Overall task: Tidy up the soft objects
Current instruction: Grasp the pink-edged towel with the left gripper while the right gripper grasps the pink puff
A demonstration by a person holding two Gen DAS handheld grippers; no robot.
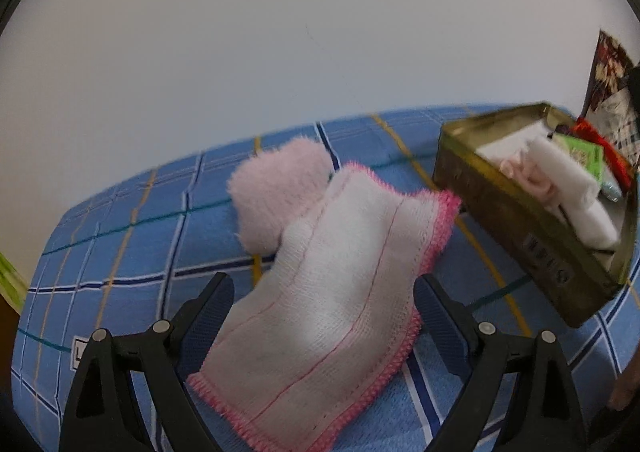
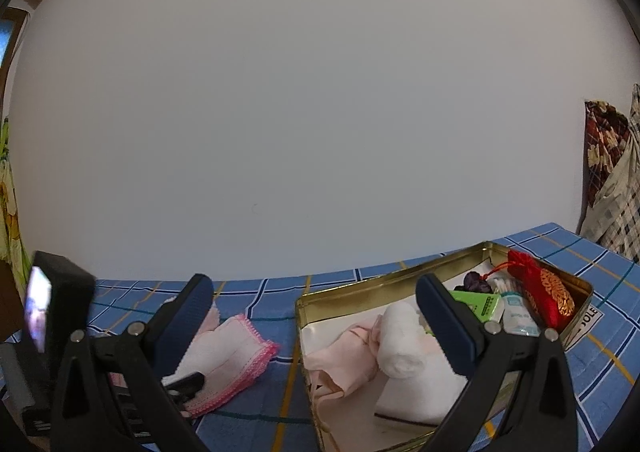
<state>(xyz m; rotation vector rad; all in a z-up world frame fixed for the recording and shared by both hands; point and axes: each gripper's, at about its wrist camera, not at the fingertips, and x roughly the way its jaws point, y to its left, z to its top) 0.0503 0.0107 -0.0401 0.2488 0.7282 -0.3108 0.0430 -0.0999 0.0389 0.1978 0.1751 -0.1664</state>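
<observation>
Straddling a pink-fringed woven cloth (image 1: 340,292), the left tool (image 1: 324,308) gapes wide, gripping nothing.

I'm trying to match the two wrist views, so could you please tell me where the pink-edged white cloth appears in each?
Left wrist: pink-edged white cloth at lower centre, between the open left gripper fingers.
Right wrist: same cloth at lower left, behind the right gripper's left finger.
Shared landmark: gold tin, right of the cloth.
</observation>
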